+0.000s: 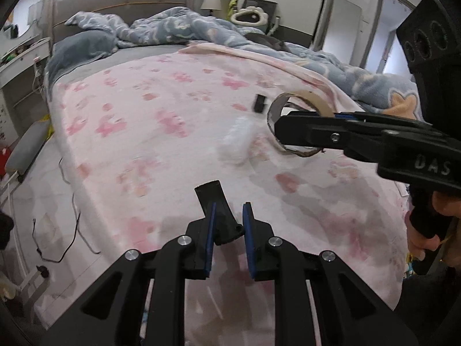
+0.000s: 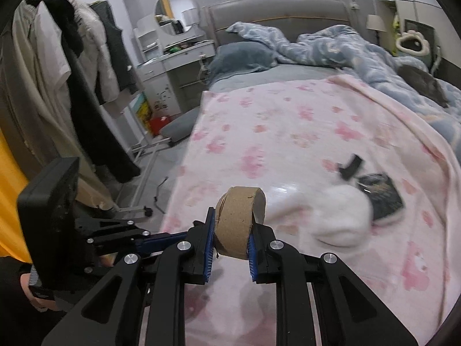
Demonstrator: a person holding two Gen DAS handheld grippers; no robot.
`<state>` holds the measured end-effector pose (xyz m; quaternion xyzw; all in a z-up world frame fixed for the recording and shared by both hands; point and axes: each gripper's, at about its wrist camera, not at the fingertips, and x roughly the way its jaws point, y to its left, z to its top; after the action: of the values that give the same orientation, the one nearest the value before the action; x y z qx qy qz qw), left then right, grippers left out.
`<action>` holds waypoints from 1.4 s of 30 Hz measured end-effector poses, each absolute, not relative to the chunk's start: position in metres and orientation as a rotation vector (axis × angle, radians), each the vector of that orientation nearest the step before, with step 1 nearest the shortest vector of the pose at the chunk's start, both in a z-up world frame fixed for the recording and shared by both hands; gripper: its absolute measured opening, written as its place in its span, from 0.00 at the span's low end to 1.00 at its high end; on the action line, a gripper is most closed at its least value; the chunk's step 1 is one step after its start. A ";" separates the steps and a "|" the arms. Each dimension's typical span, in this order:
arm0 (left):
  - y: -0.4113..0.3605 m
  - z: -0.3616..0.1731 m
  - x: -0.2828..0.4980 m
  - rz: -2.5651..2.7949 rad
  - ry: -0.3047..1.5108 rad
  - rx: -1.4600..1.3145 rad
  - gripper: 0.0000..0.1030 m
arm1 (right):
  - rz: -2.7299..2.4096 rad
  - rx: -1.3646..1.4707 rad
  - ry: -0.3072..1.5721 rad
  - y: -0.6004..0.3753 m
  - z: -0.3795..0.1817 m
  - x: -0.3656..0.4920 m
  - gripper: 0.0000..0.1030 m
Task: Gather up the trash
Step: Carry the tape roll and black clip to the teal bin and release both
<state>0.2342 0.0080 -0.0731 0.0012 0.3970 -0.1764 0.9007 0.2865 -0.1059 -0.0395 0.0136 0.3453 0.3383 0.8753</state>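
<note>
one empty cardboard tape roll [image 2: 240,223] sits squeezed between the blue pads of the right gripper [image 2: 230,242], held up above the pink paw-print blanket [image 2: 273,132]; its open bore runs sideways, across the fingers, and the ring looks pressed into an oval. from the left wrist view the same roll [image 1: 291,121] shows its hollow side on. the left gripper [image 1: 229,225] has its jaws partly apart with one black wedge-shaped piece [image 1: 214,204] resting against the left pad [image 1: 211,230]; i cannot tell if it is gripped. on the blanket lie one white crumpled wad [image 2: 340,216], one small black clip-like object [image 2: 350,167] and one dark flat packet [image 2: 380,196], close together
</note>
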 end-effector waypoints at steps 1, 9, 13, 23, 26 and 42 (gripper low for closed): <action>0.017 -0.073 0.233 -0.354 0.825 0.001 0.20 | 0.715 0.018 0.722 -0.099 -0.038 0.285 0.19; 0.069 -0.078 0.222 -0.284 0.856 -0.022 0.20 | 0.778 -0.016 0.737 -0.048 -0.034 0.282 0.19; 0.094 -0.083 0.215 -0.254 0.873 -0.066 0.19 | 0.805 -0.027 0.742 -0.026 -0.033 0.280 0.19; 0.132 -0.116 0.192 -0.218 0.994 -0.093 0.20 | 0.869 -0.047 0.786 0.026 -0.035 0.273 0.19; 0.148 -0.127 0.186 -0.200 1.038 -0.118 0.20 | 0.885 -0.065 0.806 0.043 -0.039 0.272 0.19; 0.195 -0.188 0.145 -0.194 1.328 -0.150 0.20 | 1.013 -0.114 0.998 0.121 -0.087 0.256 0.19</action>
<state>0.1453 0.1948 -0.1883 -0.0693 0.6147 -0.0896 0.7806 0.2558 0.1214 -0.0867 -0.0522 0.4577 0.4646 0.7563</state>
